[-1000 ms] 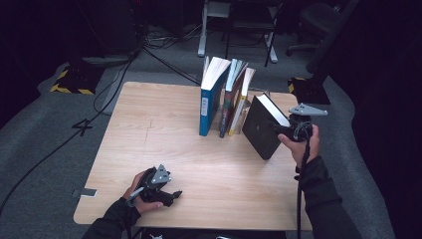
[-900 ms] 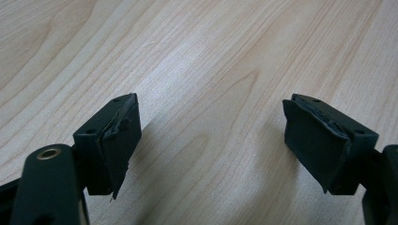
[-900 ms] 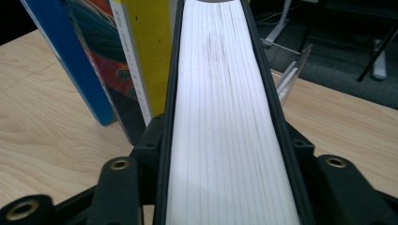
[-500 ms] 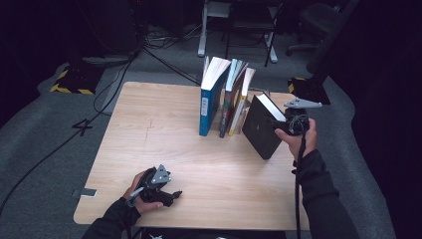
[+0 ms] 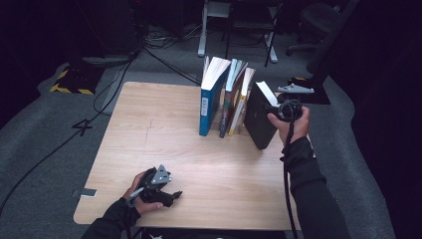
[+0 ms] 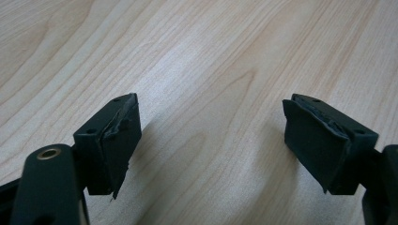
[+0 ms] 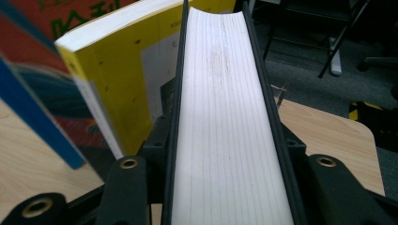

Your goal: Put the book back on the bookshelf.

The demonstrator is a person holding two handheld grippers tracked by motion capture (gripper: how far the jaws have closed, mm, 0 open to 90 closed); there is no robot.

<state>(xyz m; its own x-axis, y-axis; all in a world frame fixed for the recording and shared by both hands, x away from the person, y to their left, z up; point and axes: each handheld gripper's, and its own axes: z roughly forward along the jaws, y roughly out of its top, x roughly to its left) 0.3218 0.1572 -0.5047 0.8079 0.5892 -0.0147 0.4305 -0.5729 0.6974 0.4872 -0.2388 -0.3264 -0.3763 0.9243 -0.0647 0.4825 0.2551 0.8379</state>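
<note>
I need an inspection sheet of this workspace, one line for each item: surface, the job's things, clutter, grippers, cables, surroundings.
Surface: wooden table, light grain, mostly bare.
Job's things: black book, standing tilted at the right end of the row; blue book and two thinner books stand upright beside it.
Clutter: nothing seen on the table.
Grippers: right gripper shut on the black book's top edge, page block between its jaws; left gripper open, resting low at the table's near left part.
Cables: right gripper's cable runs along the sleeve; floor cables behind the table.
Surroundings: dark room, grey carpet, chair legs behind.
</note>
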